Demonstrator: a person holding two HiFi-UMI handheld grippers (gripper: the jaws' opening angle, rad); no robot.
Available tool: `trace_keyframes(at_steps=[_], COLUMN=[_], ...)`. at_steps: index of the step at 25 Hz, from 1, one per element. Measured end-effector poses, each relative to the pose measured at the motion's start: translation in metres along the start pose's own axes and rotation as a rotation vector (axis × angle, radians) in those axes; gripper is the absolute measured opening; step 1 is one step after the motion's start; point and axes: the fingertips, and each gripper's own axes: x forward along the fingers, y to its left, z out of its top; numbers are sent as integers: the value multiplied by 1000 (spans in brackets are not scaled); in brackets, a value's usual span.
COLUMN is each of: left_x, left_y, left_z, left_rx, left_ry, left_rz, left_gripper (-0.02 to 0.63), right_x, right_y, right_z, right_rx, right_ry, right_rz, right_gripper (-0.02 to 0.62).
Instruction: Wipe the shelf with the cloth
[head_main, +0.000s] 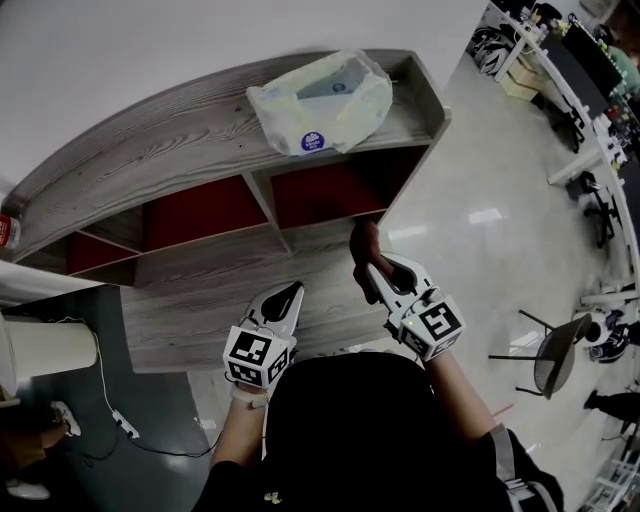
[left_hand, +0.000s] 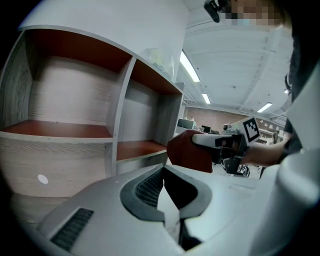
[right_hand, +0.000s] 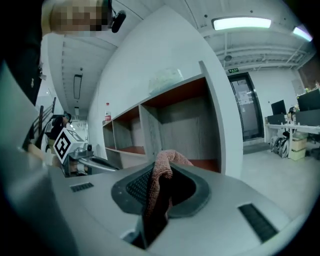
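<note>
**Cloth pinched in front of the shelf**

Head view: a grey wood-grain shelf (head_main: 200, 125) with red-backed cubbies arcs across the upper frame. A crinkled plastic bag (head_main: 320, 100) lies on its top.

Left gripper view: the left gripper (left_hand: 161, 172) has its jaws together, with nothing between them.

Right gripper view: the right gripper (right_hand: 167, 172) clamps a nubby reddish cloth (right_hand: 160, 182) at frame centre, before the right cubby.

Reddish-brown cloth (right_hand: 162, 172), bunched, pinched in right gripper (head_main: 375, 280), near grey wood-grain shelf (head_main: 200, 130), red compartments
</note>
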Motion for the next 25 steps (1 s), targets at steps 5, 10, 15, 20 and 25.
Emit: trace_keyframes(at_steps=[5,10,15,20,25], left_x=[2,3,7,7,1], left_y=[-6,-10,-17,-20,-12], left_z=[2,1,-2,1,3], left_rx=[10,13,5,13,9], left_ry=[-4,3,18,9,-10], left_rz=[-25,-41,-81,-92,-71], left_gripper=[6,6,6,6,5], right_x=[-13,-18,-19,-18,-14], right_y=[2,1,4,7,10], right_z=[-4,-11,-14,-15,-19], right_rx=[-21,-29,-51,-54,-56], right_ry=[20,34,43,53,50], right_rz=[4,-5,-8,-5,-6], right_gripper=[43,43,43,43,43])
